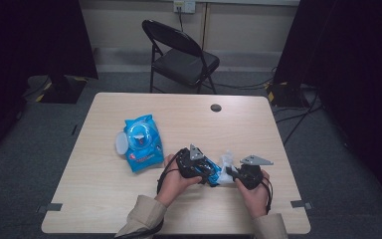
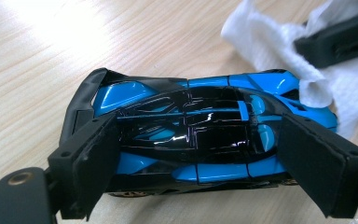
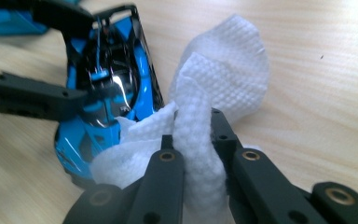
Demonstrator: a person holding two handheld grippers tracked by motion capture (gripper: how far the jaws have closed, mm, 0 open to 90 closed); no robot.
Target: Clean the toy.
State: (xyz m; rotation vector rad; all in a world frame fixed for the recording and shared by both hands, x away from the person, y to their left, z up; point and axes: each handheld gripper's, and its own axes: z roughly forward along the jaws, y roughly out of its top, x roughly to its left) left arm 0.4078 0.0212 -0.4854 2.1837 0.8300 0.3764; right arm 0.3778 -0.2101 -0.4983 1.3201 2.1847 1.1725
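Blue toy car [image 2: 200, 135] sat on the table [image 1: 104, 199], clamped in the left gripper [image 2: 200, 154]; the right gripper [image 3: 193, 144] pinched a white wipe [image 3: 223, 79] against its nose. Hard rubbing might have twisted it loose.

on the table [image 1: 104, 199], toward its near edge and right of the middle, the toy car [image 2: 200, 130] lies between the jaws of the left gripper [image 1: 204, 172], one jaw on each side of it. just right of the car is the right gripper [image 1: 234, 174], with the wipe [image 3: 205, 116] pinched between its jaws and touching the car's end. left of both grippers and a little farther back lies the wipes pack [image 1: 142, 142]. behind the table stands a folding chair [image 1: 181, 57].
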